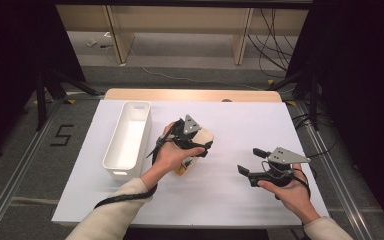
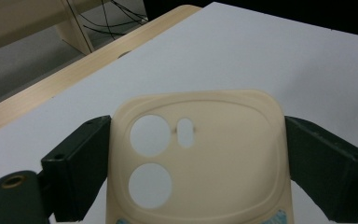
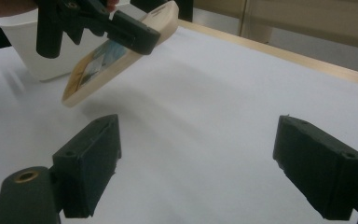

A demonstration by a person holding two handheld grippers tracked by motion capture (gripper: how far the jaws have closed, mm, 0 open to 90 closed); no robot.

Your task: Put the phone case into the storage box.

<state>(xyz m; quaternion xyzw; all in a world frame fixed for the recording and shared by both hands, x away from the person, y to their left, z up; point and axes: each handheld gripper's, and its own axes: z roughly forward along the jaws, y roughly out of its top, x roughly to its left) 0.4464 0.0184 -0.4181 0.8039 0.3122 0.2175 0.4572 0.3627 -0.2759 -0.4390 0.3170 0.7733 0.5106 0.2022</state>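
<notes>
Left gripper view settles the pick-up: the left gripper (image 2: 193, 163) has its jaws clamped on the two long edges of a cream phone case (image 2: 200, 158), and in the right gripper view that case (image 3: 121, 51) hangs tilted, clear of the white table (image 3: 205, 116). Still to come, I'd guess, is the drop into the white bin (image 1: 128, 139), at nine o'clock of the case and just beside it. At four o'clock the right gripper (image 1: 251, 161) waits, jaws wide, nothing between them.
</notes>
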